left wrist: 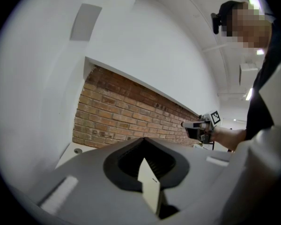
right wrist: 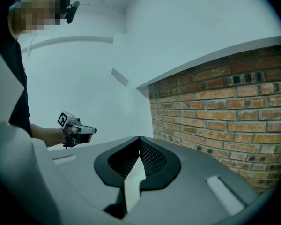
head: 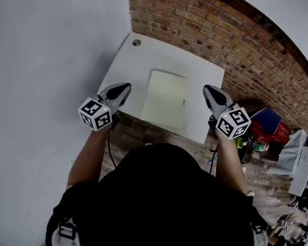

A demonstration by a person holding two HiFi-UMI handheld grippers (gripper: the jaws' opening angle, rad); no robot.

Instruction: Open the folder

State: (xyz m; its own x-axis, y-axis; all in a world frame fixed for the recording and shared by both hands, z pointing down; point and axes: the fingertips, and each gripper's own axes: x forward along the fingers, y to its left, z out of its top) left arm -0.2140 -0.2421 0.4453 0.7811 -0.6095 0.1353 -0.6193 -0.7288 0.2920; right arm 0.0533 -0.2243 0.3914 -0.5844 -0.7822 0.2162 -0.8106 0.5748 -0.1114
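Note:
A pale cream folder (head: 166, 98) lies shut and flat on the white table (head: 143, 55), near its front edge. My left gripper (head: 126, 87) hovers at the folder's left side, its jaws shut with nothing between them. At the folder's right side my right gripper (head: 206, 88) hovers too, jaws together and empty. Neither gripper touches the folder. In the left gripper view the jaws meet at the tip (left wrist: 144, 139), and the right gripper (left wrist: 184, 124) shows beyond them. The right gripper view shows its tips closed (right wrist: 139, 138) and the left gripper (right wrist: 93, 130) across from it.
A red brick wall (head: 236, 40) runs behind the table and a white wall (head: 46, 45) stands at the left. The table has a round cable hole (head: 136, 42) at its far left corner. Red and blue objects (head: 269, 124) and clutter sit on the floor at the right.

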